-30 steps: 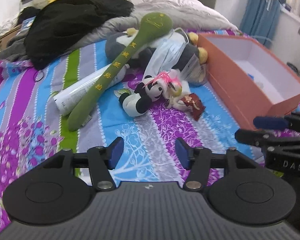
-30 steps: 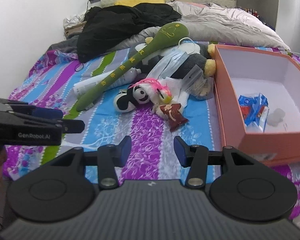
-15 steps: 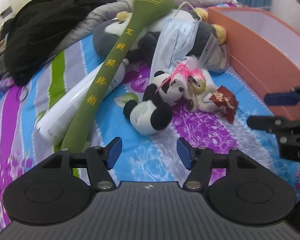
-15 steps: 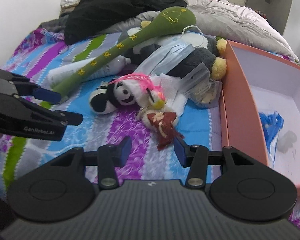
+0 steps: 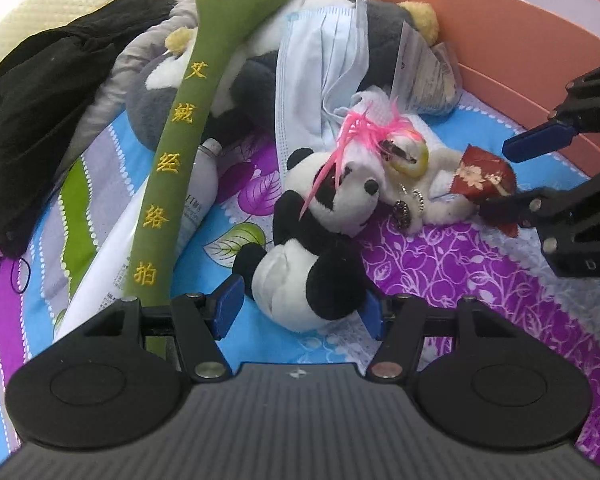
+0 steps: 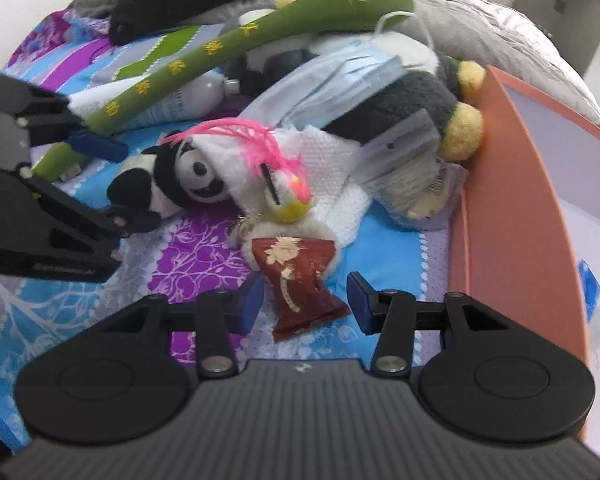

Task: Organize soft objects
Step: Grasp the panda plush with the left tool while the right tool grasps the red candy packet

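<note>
1. The small black and white plush panda lies on the striped flowery bed sheet, and everything here is placed from it.
2. The left gripper has its blue fingers spread on either side of the panda's bottom. One fingertip hides behind the fur, so touching is hard to tell.
3. The right gripper is spread around the dark red shiny pouch just beside the panda, not squeezing it.
4. The long green padded stick with yellow writing lies on the panda's other side, its end hidden by the left gripper.
5. The tall orange cardboard box stands past the pouch, cut off at the edge.
</note>
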### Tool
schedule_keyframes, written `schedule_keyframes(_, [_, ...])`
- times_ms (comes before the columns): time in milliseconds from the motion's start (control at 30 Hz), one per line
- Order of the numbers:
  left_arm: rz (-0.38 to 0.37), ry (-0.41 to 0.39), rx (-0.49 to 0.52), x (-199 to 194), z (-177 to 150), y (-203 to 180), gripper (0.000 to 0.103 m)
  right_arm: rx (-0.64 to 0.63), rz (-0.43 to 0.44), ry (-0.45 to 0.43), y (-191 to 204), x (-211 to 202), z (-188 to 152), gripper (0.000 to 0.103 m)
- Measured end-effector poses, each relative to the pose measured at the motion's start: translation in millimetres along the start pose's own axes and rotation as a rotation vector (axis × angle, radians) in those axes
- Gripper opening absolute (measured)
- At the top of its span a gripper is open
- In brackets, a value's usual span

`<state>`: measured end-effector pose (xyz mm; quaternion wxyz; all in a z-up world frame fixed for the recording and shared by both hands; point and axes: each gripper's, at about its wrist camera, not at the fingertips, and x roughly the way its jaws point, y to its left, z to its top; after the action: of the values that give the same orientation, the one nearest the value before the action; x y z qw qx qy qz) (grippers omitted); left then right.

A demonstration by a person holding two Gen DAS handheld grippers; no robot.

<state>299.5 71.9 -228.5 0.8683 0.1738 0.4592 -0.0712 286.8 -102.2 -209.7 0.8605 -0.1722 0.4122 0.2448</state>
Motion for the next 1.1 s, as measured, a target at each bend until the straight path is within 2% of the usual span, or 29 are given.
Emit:
schedule_keyframes(67, [-0.003, -0.005, -0.004, 3.8, 0.0, 0.4, 0.066, -0.020, 0.007, 0.000, 2.3, 2.9, -0.1, 0.048])
schedule_keyframes(133, [-0.004, -0.001, -0.001, 7.3, -0.3, -0.6, 0.066, -0.041, 0.009, 0.003, 5.0, 5.7, -0.8, 0.043])
schedule_keyframes(300, [-0.002, -0.003, -0.016, 5.3, -0.5, -0.2, 0.057, -0.052, 0.003, 0.009, 5.5, 7.1, -1.0, 0.036])
schedule_keyframes(533, [-0.005, -0.014, -0.070, -13.9, -4.8, -2.3, 0.054, -0.034, 0.012, 0.013, 4.6, -1.9, -2.7, 0.036])
schedule_keyframes(1100, [-0.002, -0.005, -0.395, -84.9, -57.2, -11.1, 0.052, 0.067, 0.072, 0.024, 15.7, -47.3, -31.5, 0.036])
